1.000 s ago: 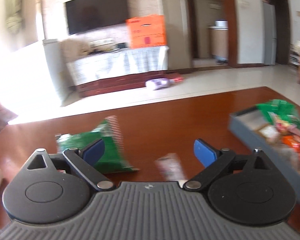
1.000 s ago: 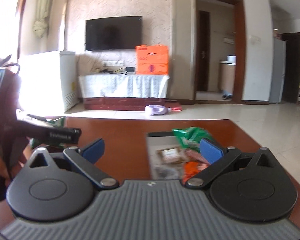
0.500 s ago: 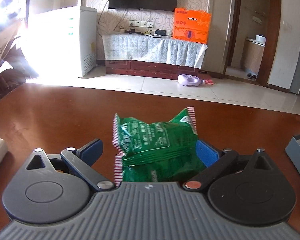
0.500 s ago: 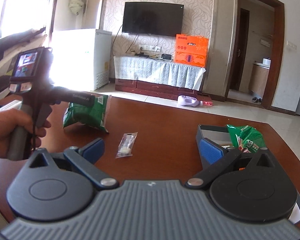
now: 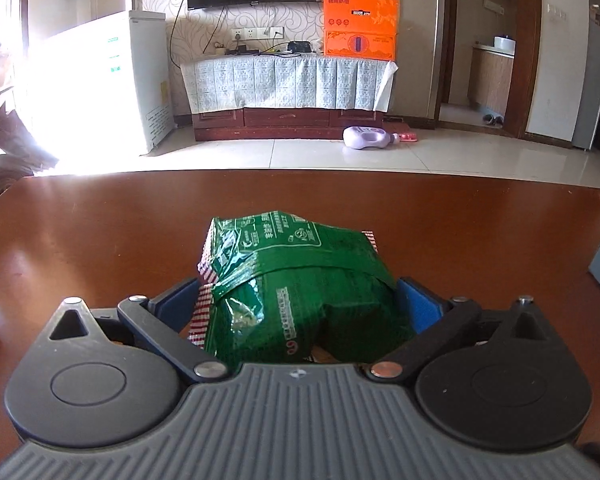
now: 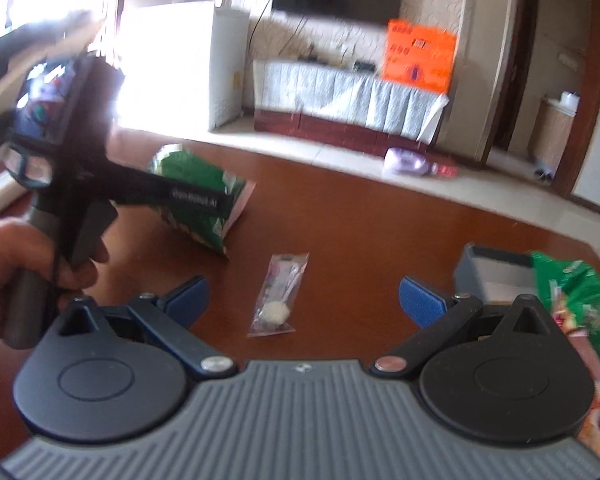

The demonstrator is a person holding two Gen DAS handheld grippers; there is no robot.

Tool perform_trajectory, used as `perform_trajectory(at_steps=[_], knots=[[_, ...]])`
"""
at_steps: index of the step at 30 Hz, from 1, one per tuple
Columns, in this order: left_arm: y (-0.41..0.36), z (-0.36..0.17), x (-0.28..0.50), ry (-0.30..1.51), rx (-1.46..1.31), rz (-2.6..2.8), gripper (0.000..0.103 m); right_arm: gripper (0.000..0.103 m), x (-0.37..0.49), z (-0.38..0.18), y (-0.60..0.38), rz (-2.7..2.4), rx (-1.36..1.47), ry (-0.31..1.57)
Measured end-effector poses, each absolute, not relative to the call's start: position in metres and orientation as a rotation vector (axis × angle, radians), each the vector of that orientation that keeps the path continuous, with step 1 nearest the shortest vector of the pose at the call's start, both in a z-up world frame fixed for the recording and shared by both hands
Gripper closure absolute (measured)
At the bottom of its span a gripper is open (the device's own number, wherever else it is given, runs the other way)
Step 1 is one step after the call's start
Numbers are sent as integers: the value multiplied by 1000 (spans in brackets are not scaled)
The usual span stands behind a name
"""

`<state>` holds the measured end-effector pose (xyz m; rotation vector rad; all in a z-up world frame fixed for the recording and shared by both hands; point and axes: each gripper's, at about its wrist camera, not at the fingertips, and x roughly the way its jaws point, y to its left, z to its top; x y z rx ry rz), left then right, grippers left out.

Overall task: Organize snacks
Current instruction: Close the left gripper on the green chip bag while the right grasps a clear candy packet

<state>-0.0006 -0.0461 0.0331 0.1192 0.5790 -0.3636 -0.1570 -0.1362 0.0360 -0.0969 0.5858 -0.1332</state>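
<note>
Since 0.5 s ago, left gripper [image 5: 298, 300] pads have closed in on the green snack bag [image 5: 296, 280], now pinched and crumpled on the wooden table [image 5: 100, 232]. Right gripper [image 6: 303, 300] gapes wide, empty, over a small clear packet [image 6: 278, 296]. Grey box [image 6: 496, 272] likely next.

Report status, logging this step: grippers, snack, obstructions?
Left gripper shut on green snack bag. Right gripper open, empty, above clear packet on table. Gray box at right; path looks clear.
</note>
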Motion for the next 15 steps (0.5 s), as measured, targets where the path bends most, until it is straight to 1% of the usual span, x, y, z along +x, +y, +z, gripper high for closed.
perform_trajectory(at_steps=[2,5,6,7,8,9,11,12,14,15], knots=[[-46,33,1,578,119,-369,6,3,-140,24,-132,-124,-103,642],[-43,32,0,583,108,-375,10,26,-126,15,-127,-102,-115,676],[-40,32,0,584,108,-380,11,41,-122,12,-125,-98,-114,694],[-39,32,-1,582,111,-384,10,50,-119,11,-125,-97,-110,711],[-38,31,-1,584,109,-388,10,53,-119,13,-126,-93,-89,706],[-36,31,-1,589,101,-394,9,58,-119,13,-127,-88,-72,711],[-34,29,0,603,83,-403,7,75,-122,15,-126,-78,-68,714],[-32,28,1,608,78,-406,6,78,-125,16,-125,-75,-76,715],[-32,27,4,612,68,-413,7,78,-131,17,-125,-61,-74,717],[-31,27,4,614,61,-417,10,79,-134,18,-127,-55,-59,720]])
